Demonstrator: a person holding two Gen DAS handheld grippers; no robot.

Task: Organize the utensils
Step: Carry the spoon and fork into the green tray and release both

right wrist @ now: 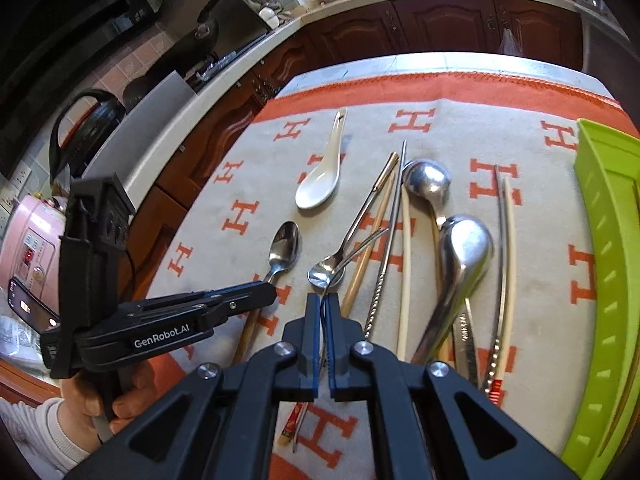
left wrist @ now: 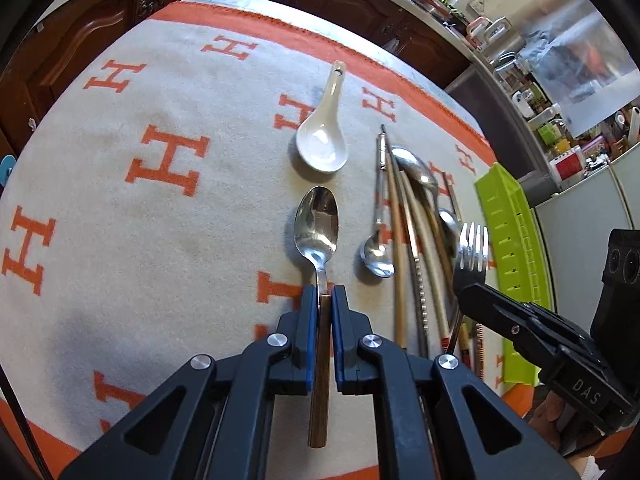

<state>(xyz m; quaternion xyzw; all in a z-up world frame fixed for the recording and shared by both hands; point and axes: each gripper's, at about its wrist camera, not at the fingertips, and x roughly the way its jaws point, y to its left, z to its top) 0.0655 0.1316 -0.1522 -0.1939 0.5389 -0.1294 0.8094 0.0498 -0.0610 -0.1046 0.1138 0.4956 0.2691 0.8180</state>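
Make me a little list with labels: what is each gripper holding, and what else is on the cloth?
left gripper: shut on wood-handled spoon
right gripper: shut on fork
white spoon: lying alone on the cloth
pile: chopsticks, ladle, small spoon
green tray: at the cloth's right edge

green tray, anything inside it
Little can be seen. In the right wrist view the green tray shows its slotted wall and a thin pale stick along the inner right edge. The floor is mostly cut off by the frame, so other contents cannot be told.
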